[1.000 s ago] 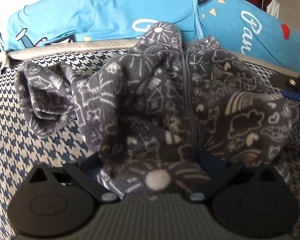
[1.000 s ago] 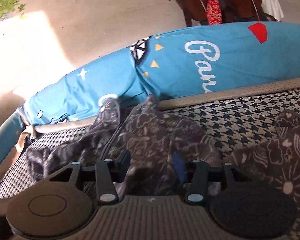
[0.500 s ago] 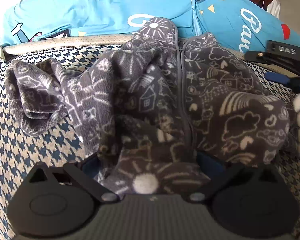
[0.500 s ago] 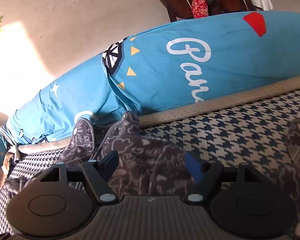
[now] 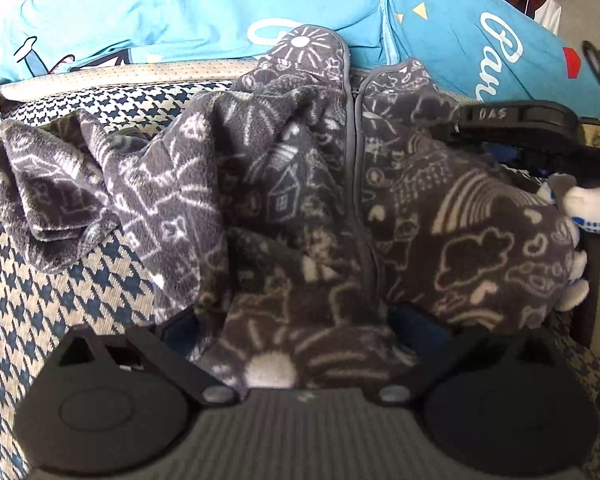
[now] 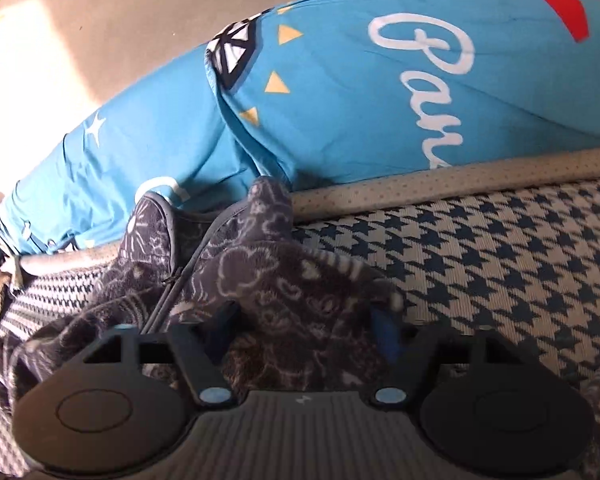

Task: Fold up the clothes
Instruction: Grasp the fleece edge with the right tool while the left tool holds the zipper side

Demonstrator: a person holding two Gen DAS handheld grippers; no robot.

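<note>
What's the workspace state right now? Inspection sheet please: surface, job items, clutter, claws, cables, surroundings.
Surface: houndstooth cushion with a beige piped edge at the back.
Job's things: one grey fleece garment with white doodle print, zipper down the middle, crumpled, a sleeve bunched to the left.
Clutter: nothing seen.
Grippers: left claw has fleece bunched between its fingers, looks gripped; right claw straddles a fold with gaps either side, grip unclear. A white gloved hand shows at the garment's right edge.
Cables: thin dark line at the left view's right edge, too small to identify.
Surroundings: blue printed pillows behind the cushion, bare floor beyond.
</note>
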